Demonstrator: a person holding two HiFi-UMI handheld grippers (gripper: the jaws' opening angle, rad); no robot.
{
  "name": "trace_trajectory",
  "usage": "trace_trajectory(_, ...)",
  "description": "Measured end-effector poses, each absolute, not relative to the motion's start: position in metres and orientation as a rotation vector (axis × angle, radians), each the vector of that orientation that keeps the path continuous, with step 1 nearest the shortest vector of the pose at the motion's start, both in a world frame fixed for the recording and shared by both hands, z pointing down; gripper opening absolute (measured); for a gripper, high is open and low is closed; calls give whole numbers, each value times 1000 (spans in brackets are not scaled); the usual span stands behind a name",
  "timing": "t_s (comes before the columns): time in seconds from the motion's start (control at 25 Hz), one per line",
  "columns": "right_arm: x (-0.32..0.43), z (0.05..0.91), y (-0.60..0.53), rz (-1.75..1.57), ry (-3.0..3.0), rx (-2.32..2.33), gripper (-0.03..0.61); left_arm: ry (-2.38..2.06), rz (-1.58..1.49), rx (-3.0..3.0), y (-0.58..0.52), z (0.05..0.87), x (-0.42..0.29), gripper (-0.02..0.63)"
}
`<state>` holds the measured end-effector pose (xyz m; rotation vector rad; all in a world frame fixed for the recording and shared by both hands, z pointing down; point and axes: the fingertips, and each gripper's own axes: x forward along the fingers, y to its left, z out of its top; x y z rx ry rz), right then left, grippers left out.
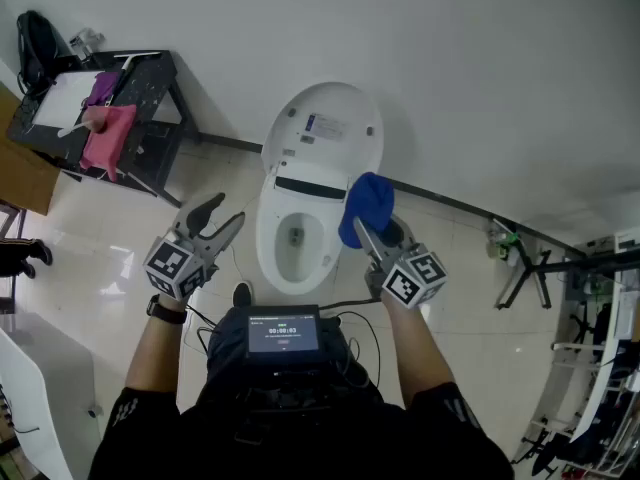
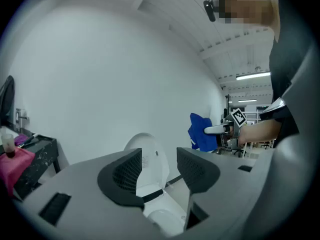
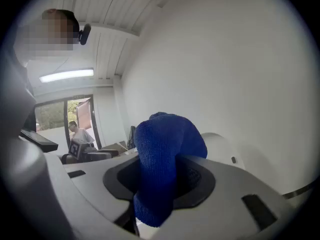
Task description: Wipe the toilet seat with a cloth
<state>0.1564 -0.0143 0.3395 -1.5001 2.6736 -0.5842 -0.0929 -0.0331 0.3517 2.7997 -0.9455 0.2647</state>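
Pinches nubby blue bunched cloth (image 3: pixel 167 149) in right gripper (image 3: pixel 161 183) jaws; holds left gripper (image 2: pixel 157 173) jaws apart, glossy white oval toilet (image 1: pixel 320 138) beyond.

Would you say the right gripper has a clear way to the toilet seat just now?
Probably yes: the lid is up, the toilet seat lies bare, and the right gripper holds the blue cloth over its right side. The left gripper hangs open off to the left.

Left tongs (image 1: pixel 226 210) apart, right tongs (image 1: pixel 378 234) clamped.
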Motion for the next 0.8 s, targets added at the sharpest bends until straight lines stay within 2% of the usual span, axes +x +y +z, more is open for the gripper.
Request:
trace_trajectory(0.4, 129, 408, -68, -706, 2774, -1484, 161, -941, 314, 2785, -49, 379, -98, 225)
trace_trajectory(0.8, 86, 560, -129, -872, 3059, -1454, 161, -896, 363, 2716, -68, 417, -100, 225)
